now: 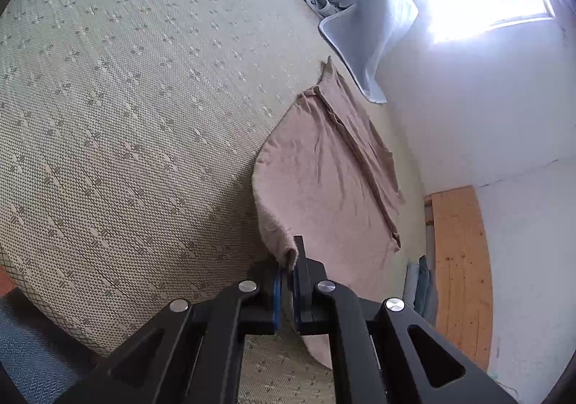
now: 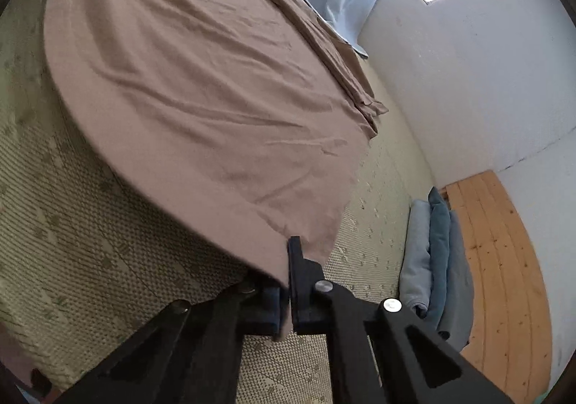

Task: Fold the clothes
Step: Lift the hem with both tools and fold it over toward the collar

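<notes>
The left gripper (image 1: 287, 269) has its fingers pressed together on a raised corner of the pink-brown garment (image 1: 324, 166), and the cloth bunches between the blue pads. The right gripper (image 2: 288, 281) also has its fingers closed on the near edge of the same garment (image 2: 201, 87), which lifts slightly off the bed (image 1: 126, 116) there. The rest of the garment lies spread on the patterned mattress cover, with long wrinkles and a doubled strip along its far side.

Both holds look thin, at the very edge, so I judge the cloth could slip out if it is pulled fast. Uneven pulling would make the fold crooked. Beyond it lie a light blue cloth (image 1: 360, 8) and a stack of folded clothes (image 2: 435, 260).
</notes>
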`<control>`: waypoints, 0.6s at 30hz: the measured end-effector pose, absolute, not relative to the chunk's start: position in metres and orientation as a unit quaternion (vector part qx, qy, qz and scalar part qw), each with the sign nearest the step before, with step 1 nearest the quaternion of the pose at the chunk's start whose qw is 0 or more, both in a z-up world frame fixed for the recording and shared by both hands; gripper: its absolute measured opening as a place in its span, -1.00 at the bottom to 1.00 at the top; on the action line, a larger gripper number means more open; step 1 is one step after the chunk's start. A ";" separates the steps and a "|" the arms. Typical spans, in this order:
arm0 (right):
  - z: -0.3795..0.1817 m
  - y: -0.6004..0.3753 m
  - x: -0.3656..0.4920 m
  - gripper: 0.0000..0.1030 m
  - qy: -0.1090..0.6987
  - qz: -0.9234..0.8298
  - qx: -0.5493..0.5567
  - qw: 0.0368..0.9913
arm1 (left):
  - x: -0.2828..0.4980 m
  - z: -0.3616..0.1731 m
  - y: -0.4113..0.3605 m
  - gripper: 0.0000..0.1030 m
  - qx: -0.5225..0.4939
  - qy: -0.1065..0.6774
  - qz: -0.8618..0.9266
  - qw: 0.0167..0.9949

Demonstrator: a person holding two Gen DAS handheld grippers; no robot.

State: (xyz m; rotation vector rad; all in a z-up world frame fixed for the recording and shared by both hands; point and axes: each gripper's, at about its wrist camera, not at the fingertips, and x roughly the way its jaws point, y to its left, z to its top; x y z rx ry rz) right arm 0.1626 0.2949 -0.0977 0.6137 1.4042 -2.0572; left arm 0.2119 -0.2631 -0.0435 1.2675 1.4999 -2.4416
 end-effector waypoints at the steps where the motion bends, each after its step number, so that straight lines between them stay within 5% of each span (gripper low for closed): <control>1: -0.092 0.296 0.162 -0.98 0.515 -0.773 0.233 0.286 | 0.213 -0.043 -0.264 -0.94 0.406 0.477 -0.780 0.002; 9: -0.031 0.314 0.167 -0.99 0.444 -0.813 0.240 0.290 | 0.164 -0.023 -0.223 -0.94 0.429 0.435 -0.789 -0.061; 18: 0.042 0.316 0.173 -1.00 0.401 -0.843 0.208 0.292 | 0.210 0.059 -0.237 -0.94 0.408 0.334 -0.847 -0.069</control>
